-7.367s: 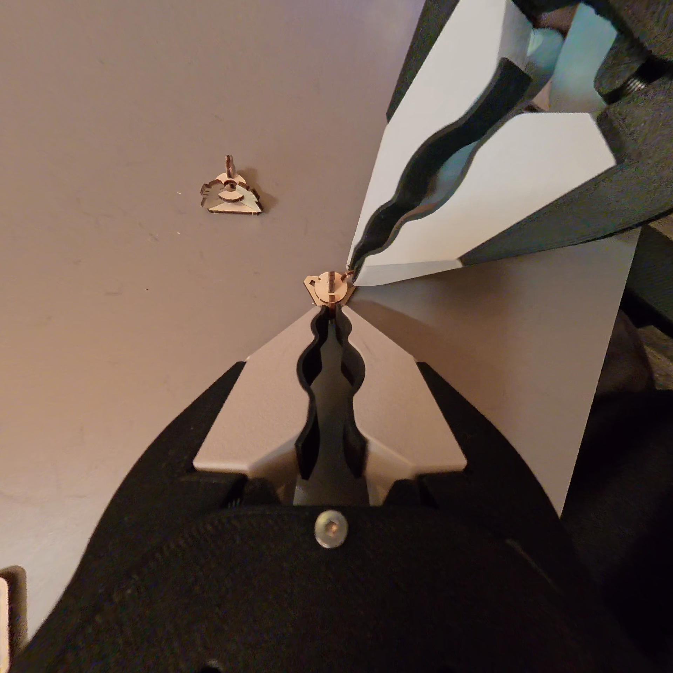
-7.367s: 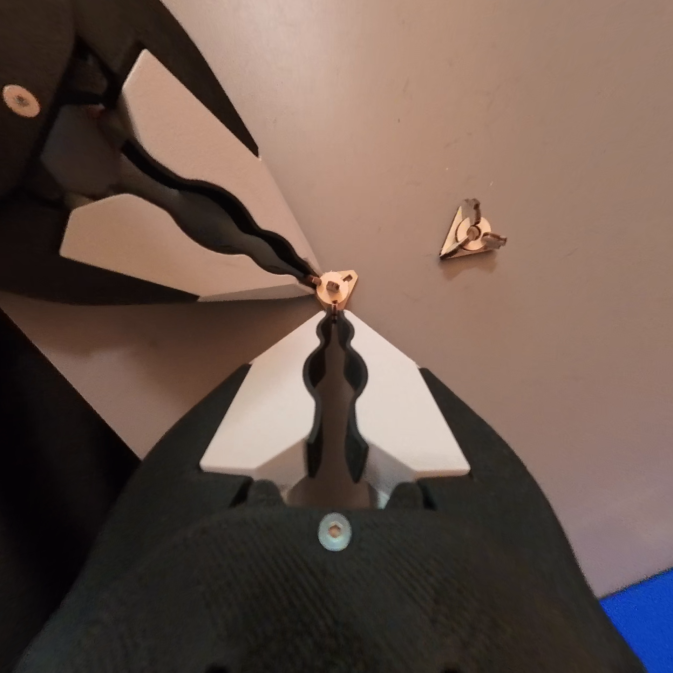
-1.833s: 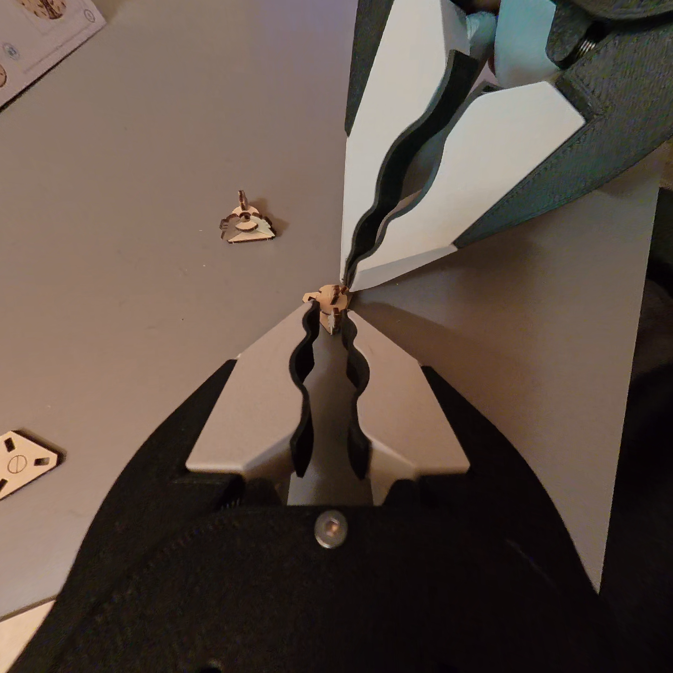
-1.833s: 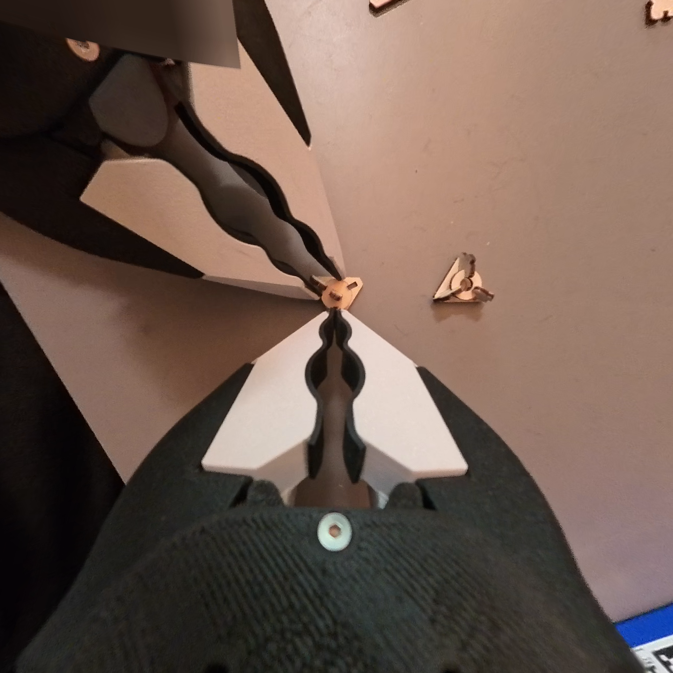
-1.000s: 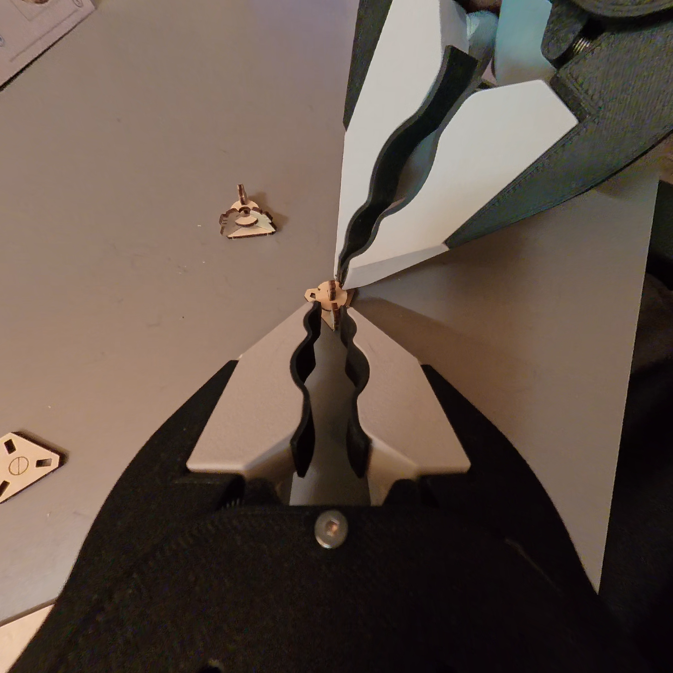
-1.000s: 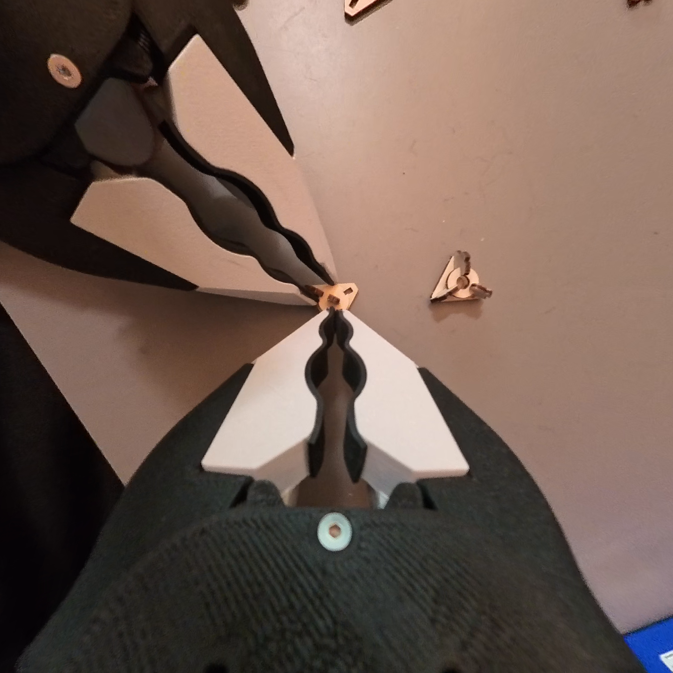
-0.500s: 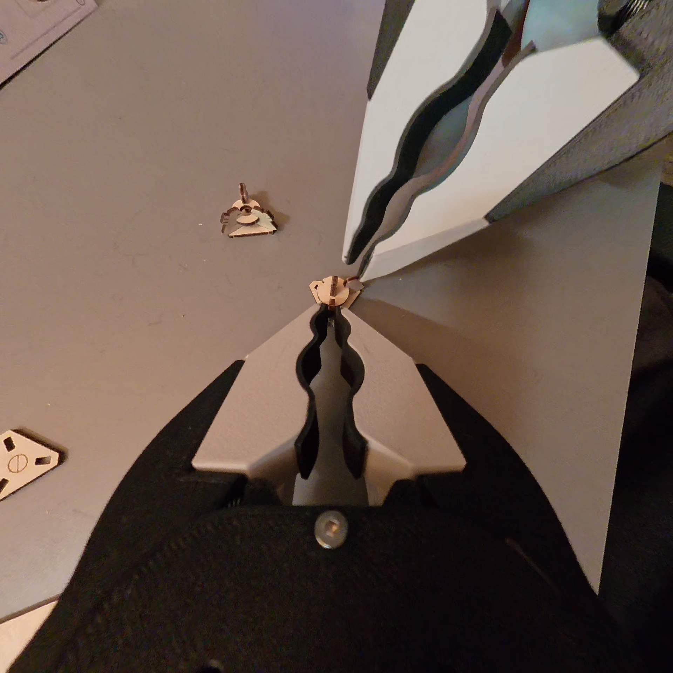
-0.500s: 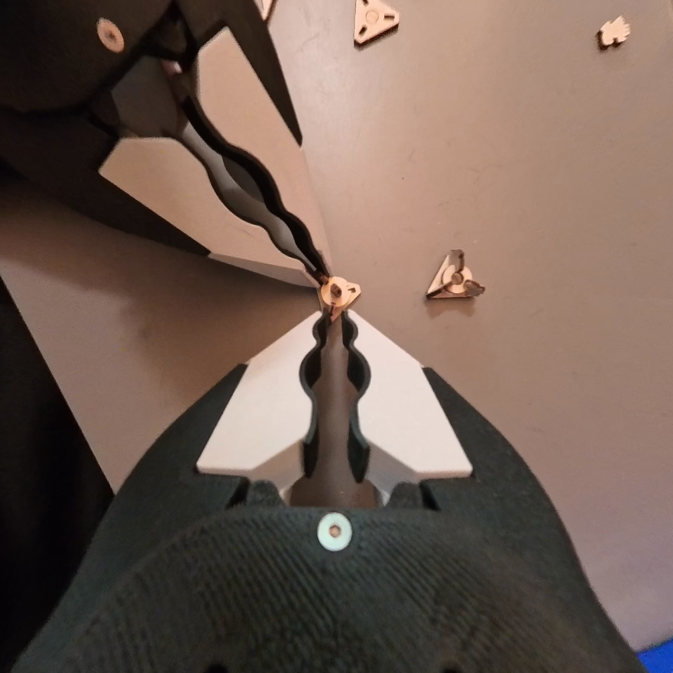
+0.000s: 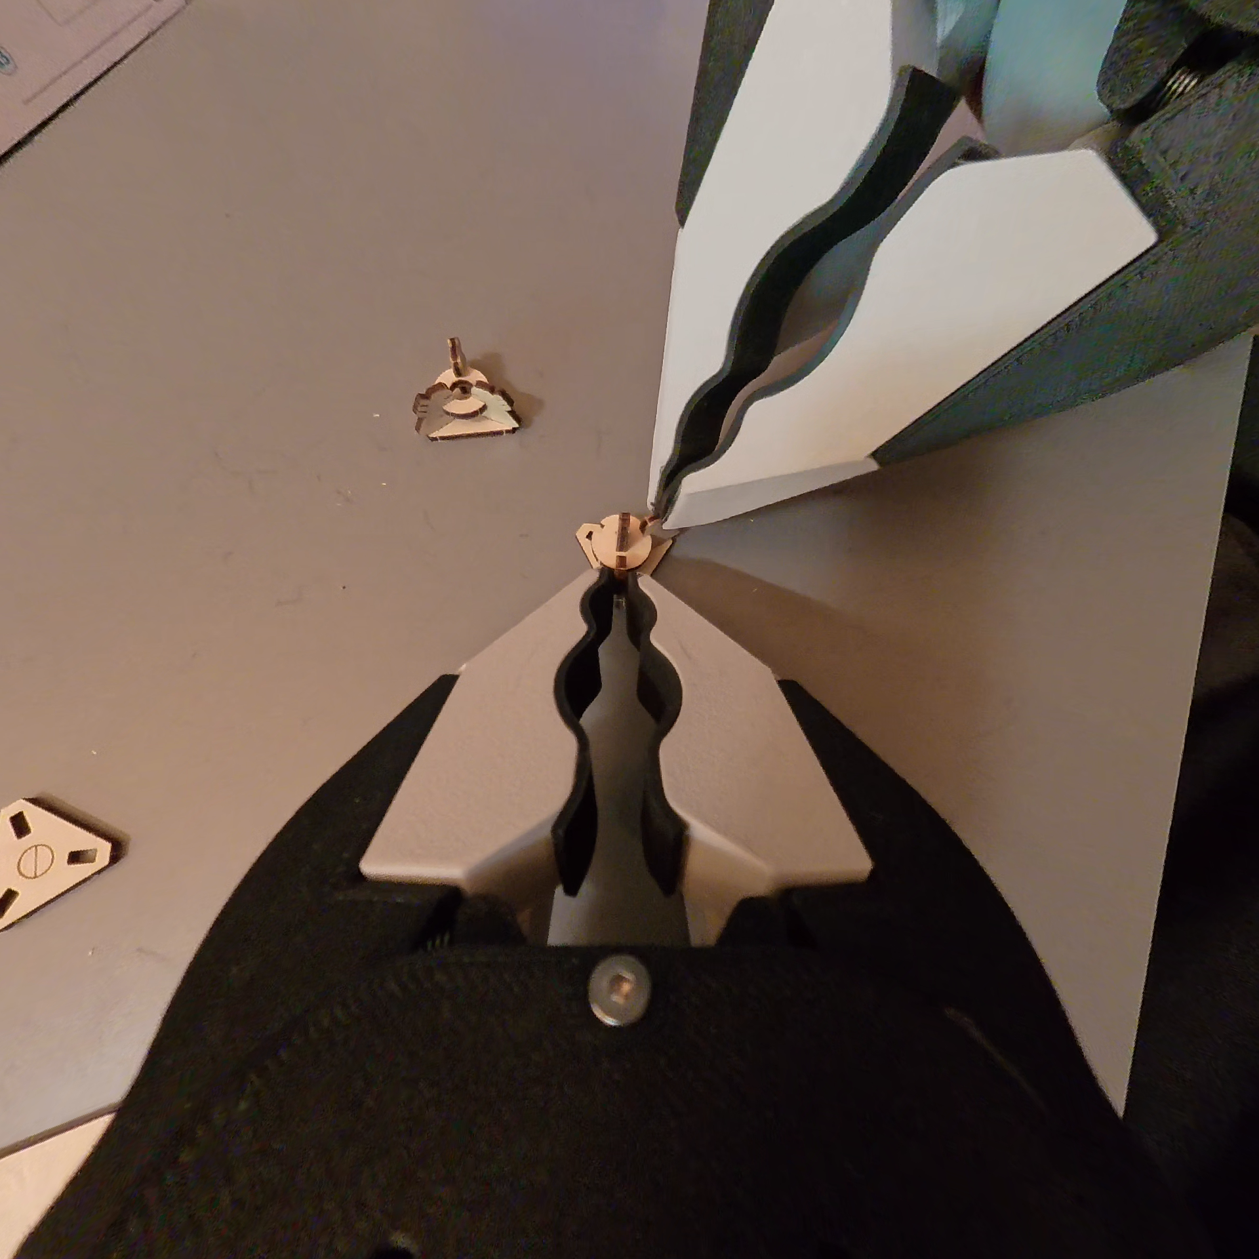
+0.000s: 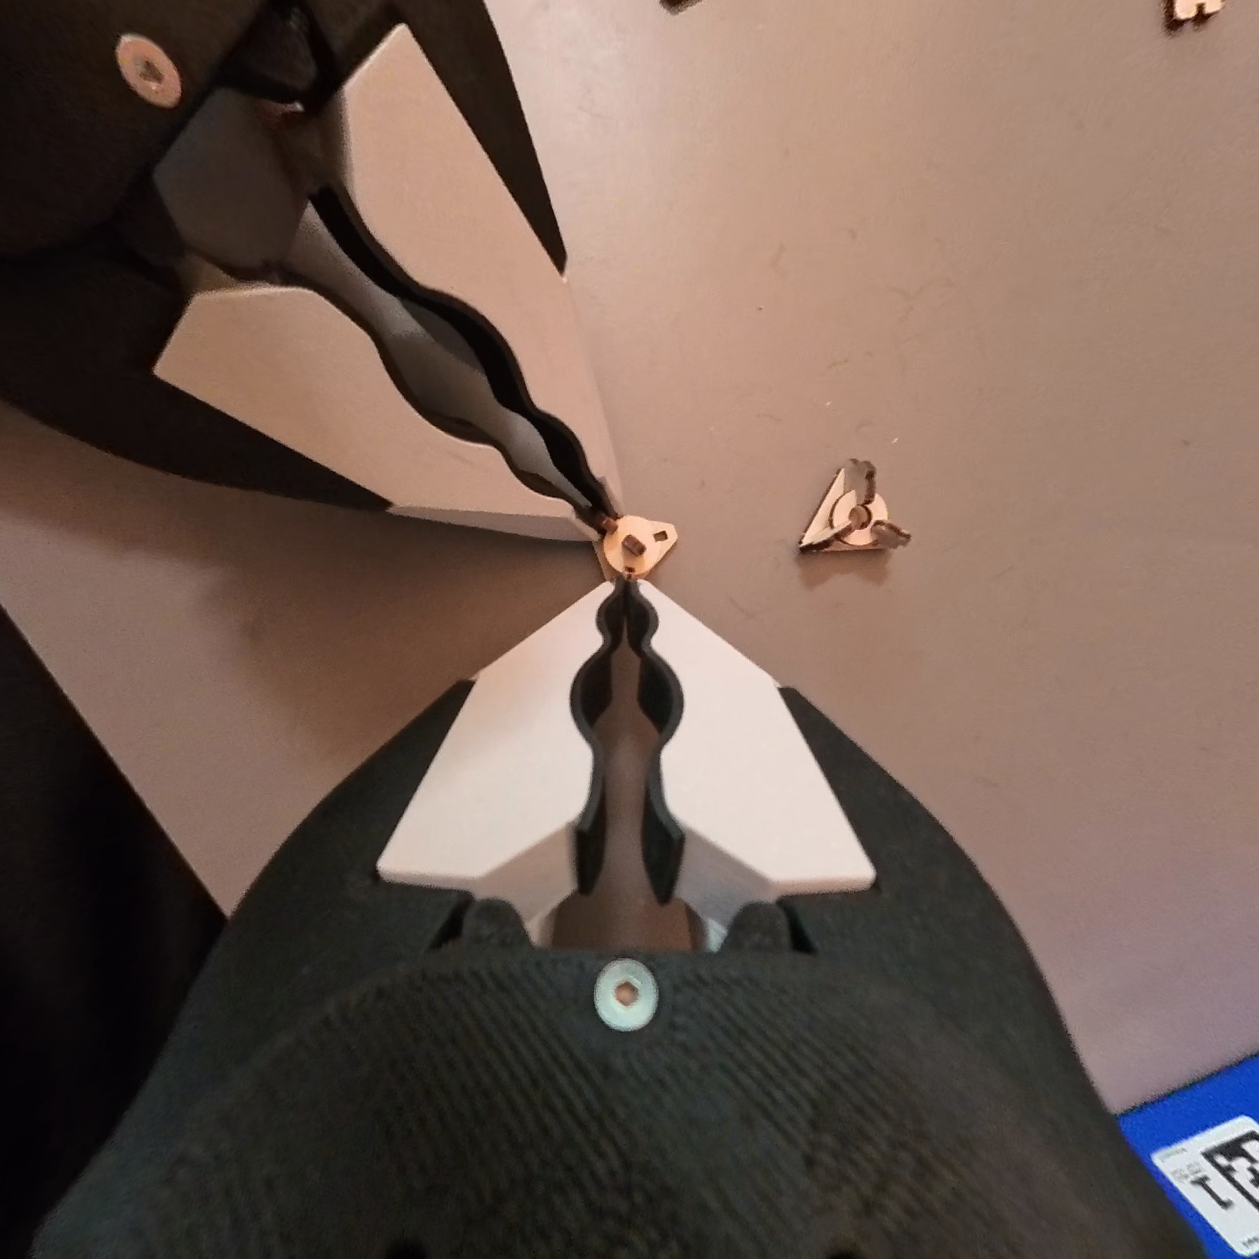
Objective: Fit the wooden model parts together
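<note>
Pinching a thin tab at the near edge of a small wooden assembly (image 9: pixel 618 550), a round disc on a triangular plate, the left hand-held gripper (image 9: pixel 616 578) has its black wavy pads closed on that tab in the left wrist view. The right hand-held gripper (image 9: pixel 659 512) comes in from the far right, its tips closed on another small tab at the assembly's far-right edge. The piece is held between the two tips, above the grey desk (image 9: pixel 272 272). A second wooden assembly (image 9: pixel 464 403) lies on the desk to the far left, and a flat slotted wooden plate (image 9: pixel 48 860) lies at the near left edge.

From the right wrist view, the right hand-held gripper (image 10: pixel 625 584) is closed on a tab at the near corner of the wooden assembly (image 10: pixel 637 541), while the left hand-held gripper (image 10: pixel 598 512) grips a peg on its left side. The second wooden assembly (image 10: pixel 848 519) rests on the desk (image 10: pixel 886 272) to the right.
</note>
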{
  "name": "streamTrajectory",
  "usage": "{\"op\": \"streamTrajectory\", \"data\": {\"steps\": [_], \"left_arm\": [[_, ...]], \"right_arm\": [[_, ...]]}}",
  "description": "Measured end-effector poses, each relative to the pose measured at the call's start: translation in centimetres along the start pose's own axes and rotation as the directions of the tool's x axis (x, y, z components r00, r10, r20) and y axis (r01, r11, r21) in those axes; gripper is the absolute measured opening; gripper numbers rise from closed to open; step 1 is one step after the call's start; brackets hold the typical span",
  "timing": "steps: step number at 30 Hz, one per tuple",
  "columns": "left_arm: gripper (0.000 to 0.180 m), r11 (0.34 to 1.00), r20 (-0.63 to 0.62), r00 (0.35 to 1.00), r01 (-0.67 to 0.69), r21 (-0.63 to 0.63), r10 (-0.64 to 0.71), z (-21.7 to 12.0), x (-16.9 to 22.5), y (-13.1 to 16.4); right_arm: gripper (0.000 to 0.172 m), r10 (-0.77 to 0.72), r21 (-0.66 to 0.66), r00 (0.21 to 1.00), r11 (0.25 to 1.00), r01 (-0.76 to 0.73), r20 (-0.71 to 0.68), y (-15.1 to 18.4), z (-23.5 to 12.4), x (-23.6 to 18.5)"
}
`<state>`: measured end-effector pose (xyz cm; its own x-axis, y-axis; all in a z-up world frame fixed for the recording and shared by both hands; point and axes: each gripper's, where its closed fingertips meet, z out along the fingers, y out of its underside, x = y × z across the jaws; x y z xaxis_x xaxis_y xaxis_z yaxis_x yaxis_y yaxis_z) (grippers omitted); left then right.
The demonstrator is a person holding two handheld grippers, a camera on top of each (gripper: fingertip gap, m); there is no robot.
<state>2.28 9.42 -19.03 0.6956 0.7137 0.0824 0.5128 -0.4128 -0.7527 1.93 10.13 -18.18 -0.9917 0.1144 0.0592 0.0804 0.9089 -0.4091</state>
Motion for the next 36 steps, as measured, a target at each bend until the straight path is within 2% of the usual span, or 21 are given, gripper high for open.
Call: {"op": "streamTrajectory", "data": {"steps": [15, 24, 36], "left_arm": [[0.001, 1.0, 0.006, 1.0, 0.007, -0.001, -0.007, 0.0, 0.01, 0.02], [0.001, 1.0, 0.001, 1.0, 0.013, -0.002, -0.013, 0.02, 0.05, 0.05], [0.001, 0.999, -0.019, 0.998, 0.054, -0.001, -0.054, -0.07, -0.2, 0.09]], "right_arm": [[0.0, 0.012, -0.076, 1.0, 0.997, -0.013, -0.007, 0.09, 0.09, 0.03], [0.0, 0.076, -0.13, 0.996, 0.989, -0.068, 0.057, 0.31, 0.51, -0.3], [0.0, 0.075, -0.003, 0.995, 0.997, -0.075, 0.071, -0.44, 0.1, 0.22]]}}
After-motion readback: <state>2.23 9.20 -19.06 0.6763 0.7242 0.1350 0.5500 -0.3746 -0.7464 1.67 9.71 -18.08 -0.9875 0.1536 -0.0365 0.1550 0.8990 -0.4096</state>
